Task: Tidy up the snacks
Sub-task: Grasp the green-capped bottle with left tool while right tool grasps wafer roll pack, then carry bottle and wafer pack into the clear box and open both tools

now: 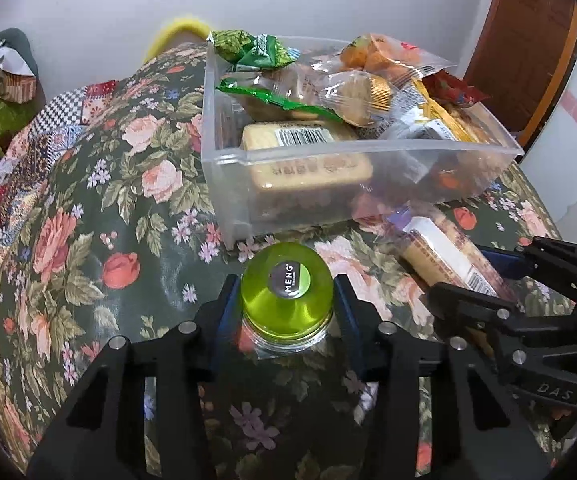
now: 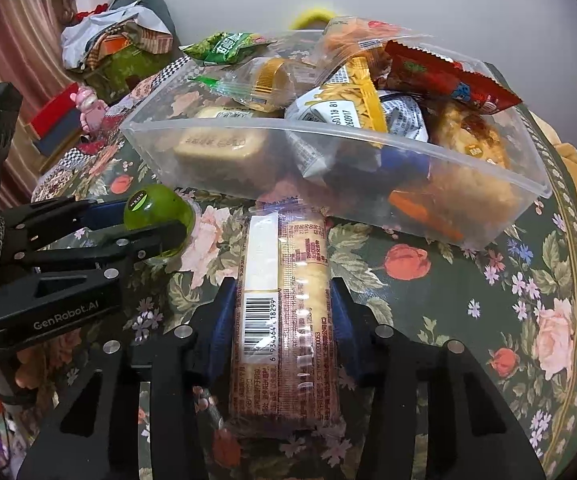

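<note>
Where the left wrist view looks down along its fingers, the left tool (image 1: 288, 300) stands clamped on a green-capped jar (image 1: 287, 300), blue pads against either side of the cap. The jar sits upright on the floral-covered desk (image 1: 88, 220), just in front of the clear plastic bin (image 1: 368, 152). That bin is already heaped with wrapped snacks, several riding above its rim. To the right in this view, the right tool (image 1: 484, 276) is closed on a long biscuit packet (image 1: 444, 256) lying on the desk beside the bin's near wall.

In the right wrist view, the right tool's blue pads press both long sides of the biscuit packet (image 2: 284, 312), which lies flat, its far end touching or nearly touching the bin (image 2: 328, 136). The left tool (image 2: 144, 220) shows at left, gripping the jar (image 2: 156, 212).

Judgement: the step in hand is the pick-up of two loose items, both grips made, neither item yet lifted. The next move calls for raising each clear of the desk and over the bin's near wall. The bin is crowded; open room appears mainly at its left end. The jar's smooth rounded cap may slip; the packet may sag or crush.
</note>
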### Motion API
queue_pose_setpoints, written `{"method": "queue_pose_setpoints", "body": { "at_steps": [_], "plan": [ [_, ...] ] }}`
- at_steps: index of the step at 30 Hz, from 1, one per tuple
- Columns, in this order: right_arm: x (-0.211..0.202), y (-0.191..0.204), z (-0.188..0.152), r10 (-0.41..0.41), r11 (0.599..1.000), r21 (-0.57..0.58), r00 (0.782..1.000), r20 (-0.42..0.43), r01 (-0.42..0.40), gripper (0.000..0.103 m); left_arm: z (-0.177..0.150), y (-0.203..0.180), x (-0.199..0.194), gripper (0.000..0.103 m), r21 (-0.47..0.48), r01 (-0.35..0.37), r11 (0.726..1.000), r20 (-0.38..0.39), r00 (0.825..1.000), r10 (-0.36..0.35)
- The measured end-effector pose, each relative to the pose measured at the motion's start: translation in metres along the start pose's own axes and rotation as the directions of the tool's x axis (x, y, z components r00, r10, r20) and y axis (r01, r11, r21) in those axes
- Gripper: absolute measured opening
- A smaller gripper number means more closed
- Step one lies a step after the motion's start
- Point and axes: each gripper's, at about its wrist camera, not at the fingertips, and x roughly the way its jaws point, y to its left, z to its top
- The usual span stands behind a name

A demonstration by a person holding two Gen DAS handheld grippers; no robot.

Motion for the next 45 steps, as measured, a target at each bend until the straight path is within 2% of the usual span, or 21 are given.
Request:
{"method": "queue_pose_setpoints", "body": {
  "at_steps": [5,13,21,28,35,39,45],
  "plan": [
    [-0.017,-0.008,-0.012,0.013,1.0,0.02,1.0,0.011,-0.014,0.042,-0.006,-0.006,-0.014,0.046,0.023,0.005,1.0,-0.011,1.0,-0.005],
    [-0.05,-0.02,-0.017,-0.001,1.0,0.031,0.998,0.069,-0.001,0.042,-0.003,-0.014,-0.054,0.046,0.032,-0.003,0.999,0.055,0.998,0.001],
    [-0.075,-0.021,0.004,-0.032,0.999,0.022,0.987,0.157,0.029,0.042,0.024,-0.018,-0.079,0.046,0.031,-0.002,1.0,0.134,0.991,-0.002],
    [-0.078,-0.04,0.031,-0.082,0.996,0.047,0.973,0.217,0.074,0.042,0.055,-0.016,-0.074,0.046,0.029,0.004,1.0,0.149,0.989,-0.008],
    [-0.068,-0.055,0.06,-0.115,0.993,0.066,0.967,0.225,0.103,0.042,0.077,-0.009,-0.05,0.046,0.008,-0.01,1.0,0.138,0.99,0.009],
    [-0.062,-0.062,0.074,-0.129,0.991,0.075,0.965,0.229,0.115,0.042,0.085,-0.002,-0.034,0.046,-0.021,0.005,1.0,0.121,0.993,-0.002],
    [-0.048,-0.074,0.089,-0.141,0.988,0.1,0.965,0.221,0.121,0.042,0.091,-0.003,-0.018,0.046,-0.009,-0.007,1.0,0.116,0.993,0.008]
  ]
}}
